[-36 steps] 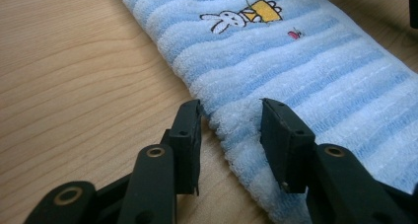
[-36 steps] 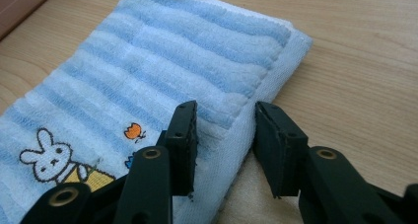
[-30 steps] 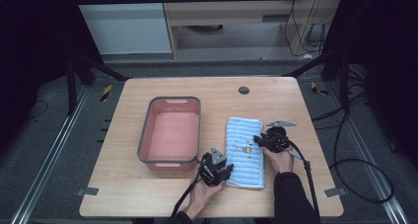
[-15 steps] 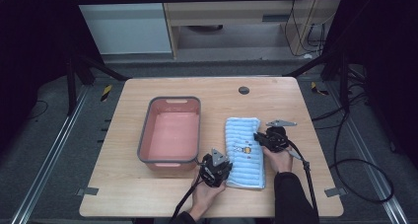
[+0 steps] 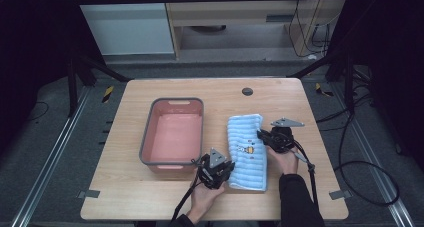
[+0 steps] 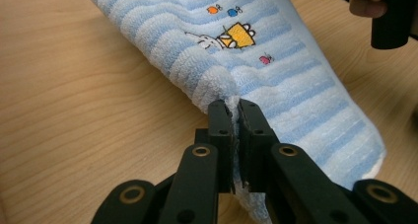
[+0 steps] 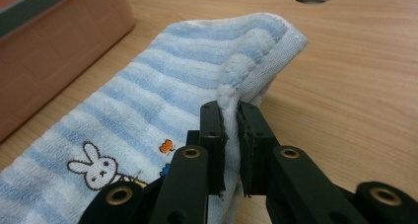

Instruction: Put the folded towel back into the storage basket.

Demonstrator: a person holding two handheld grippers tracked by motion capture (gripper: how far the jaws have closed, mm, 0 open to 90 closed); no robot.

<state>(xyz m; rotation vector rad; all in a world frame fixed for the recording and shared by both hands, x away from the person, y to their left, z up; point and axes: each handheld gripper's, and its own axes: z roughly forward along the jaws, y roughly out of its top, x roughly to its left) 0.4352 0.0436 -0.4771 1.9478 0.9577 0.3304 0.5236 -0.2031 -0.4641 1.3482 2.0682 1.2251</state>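
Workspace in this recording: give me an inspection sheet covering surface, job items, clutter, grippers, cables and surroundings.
Surface: wooden table, round hole near the far edge.
Job's things: blue striped towel with a rabbit picture, lying flat right of the pink tub, which is empty.
Clutter: nothing seen.
Grippers: left gripper shut on the towel's near left edge; right gripper shut on its right edge, lifting a fold.
Cables: one black cable trails from each gripper toward the person.
Surroundings: dark floor, metal frame rails, loose floor cables at right.
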